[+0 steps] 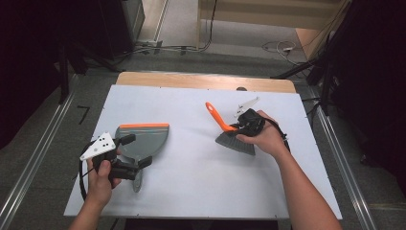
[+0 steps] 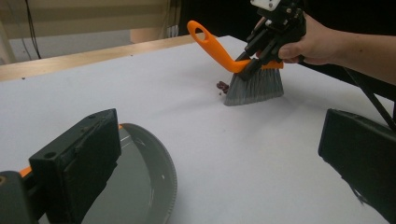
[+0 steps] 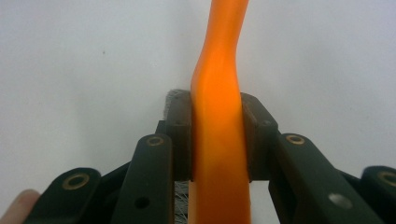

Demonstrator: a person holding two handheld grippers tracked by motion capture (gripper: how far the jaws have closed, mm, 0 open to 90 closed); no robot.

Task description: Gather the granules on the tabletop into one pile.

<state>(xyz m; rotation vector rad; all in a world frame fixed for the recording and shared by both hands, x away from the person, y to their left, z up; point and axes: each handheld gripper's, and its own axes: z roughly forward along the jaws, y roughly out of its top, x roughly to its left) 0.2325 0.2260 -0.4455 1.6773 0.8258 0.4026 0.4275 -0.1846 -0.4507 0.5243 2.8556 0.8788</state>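
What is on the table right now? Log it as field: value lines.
surface: white table
right gripper: shut on the brush's orange handle
brush: bristles down on the table, handle tilted up
debris: small dark bits touching the bristles
left gripper: jaws open, over the dustpan
dustpan: grey, orange edge, lying flat, apart from the brush

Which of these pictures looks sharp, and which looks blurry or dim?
High view: white table evenly lit, dark surroundings. Left gripper view: brush fairly sharp, near black jaws soft. Right gripper view: the orange handle is close and blurred, with faint glare.
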